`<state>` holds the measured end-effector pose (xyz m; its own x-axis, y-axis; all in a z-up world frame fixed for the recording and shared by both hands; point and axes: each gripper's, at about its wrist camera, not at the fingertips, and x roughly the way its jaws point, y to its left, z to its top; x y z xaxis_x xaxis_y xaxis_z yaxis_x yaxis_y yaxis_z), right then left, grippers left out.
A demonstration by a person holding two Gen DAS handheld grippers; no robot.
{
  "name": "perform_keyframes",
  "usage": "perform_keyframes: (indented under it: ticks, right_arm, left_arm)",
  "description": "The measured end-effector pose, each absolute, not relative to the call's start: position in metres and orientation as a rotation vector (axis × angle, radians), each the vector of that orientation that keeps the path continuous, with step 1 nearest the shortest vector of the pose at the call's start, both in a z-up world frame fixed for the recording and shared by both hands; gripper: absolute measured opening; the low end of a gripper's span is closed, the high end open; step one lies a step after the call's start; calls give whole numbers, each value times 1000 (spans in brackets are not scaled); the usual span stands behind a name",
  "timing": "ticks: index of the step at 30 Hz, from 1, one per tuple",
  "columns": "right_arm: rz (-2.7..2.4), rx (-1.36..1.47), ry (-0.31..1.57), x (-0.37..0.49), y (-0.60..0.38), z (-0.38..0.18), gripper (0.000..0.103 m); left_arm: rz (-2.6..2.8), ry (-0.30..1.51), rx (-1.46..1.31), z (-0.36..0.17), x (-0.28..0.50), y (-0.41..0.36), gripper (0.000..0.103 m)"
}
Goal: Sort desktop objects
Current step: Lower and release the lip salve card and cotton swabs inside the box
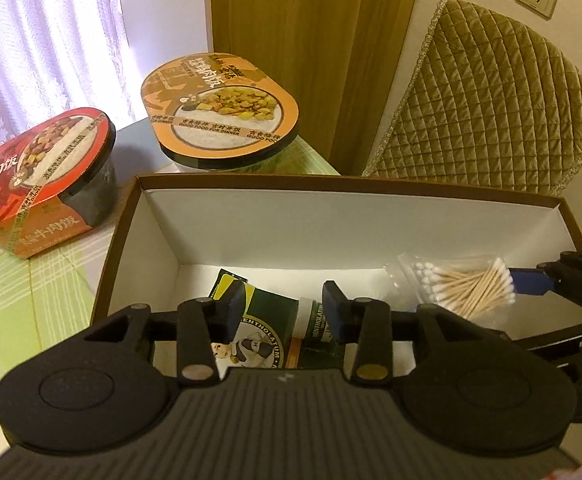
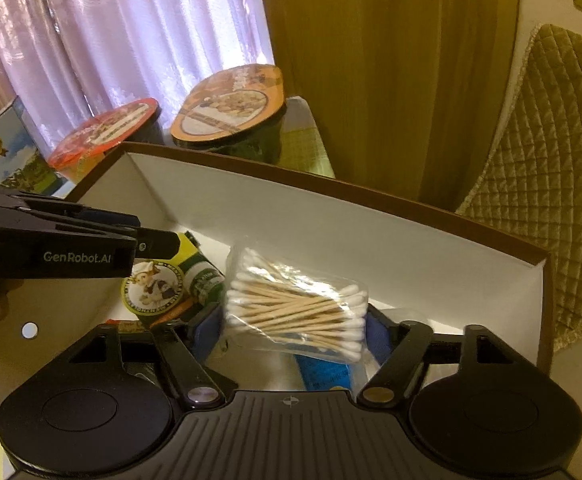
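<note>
A brown-rimmed box [image 1: 331, 216] with white walls lies under both grippers. On its floor rests a green and yellow Mentholatum card pack [image 1: 275, 332] with a small jar. My left gripper [image 1: 285, 304] hangs just above the pack, its jaws a little apart and not pressing on it. A clear bag of cotton swabs [image 2: 295, 308] sits between the fingers of my right gripper [image 2: 293, 330]. Those jaws stand wide, at the bag's two ends, and the pads do not squeeze it. The left wrist view shows the swab bag [image 1: 463, 284] next to the right gripper's blue pad [image 1: 527, 282].
Two sealed rice bowls stand beyond the box, one red [image 1: 51, 168] and one orange [image 1: 219, 108]. A quilted chair back [image 1: 491, 100] rises at the right, past the table edge. A blue packet [image 2: 327, 372] lies under the swabs. A printed carton [image 2: 7, 152] stands far left.
</note>
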<state>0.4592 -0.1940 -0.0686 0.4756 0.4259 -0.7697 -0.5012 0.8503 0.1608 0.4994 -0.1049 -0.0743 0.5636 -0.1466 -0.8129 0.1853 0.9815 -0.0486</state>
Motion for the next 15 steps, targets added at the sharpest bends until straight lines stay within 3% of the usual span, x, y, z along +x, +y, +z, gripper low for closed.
perform_keyframes:
  ticks: [6, 12, 13, 15]
  right_arm:
    - [578, -79, 857, 451, -198, -59, 97]
    - [559, -87, 852, 435, -208, -44, 101]
    - [556, -95, 853, 430, -210, -42, 101]
    - [550, -112, 854, 422, -214, -39, 101]
  left_arm:
    - [-192, 941, 64, -68, 495, -105, 40]
    - [-185, 921, 65, -56, 483, -103, 60]
    - [-186, 914, 61, -53, 479, -102, 68]
    - [-194, 893, 56, -47, 470, -101, 71]
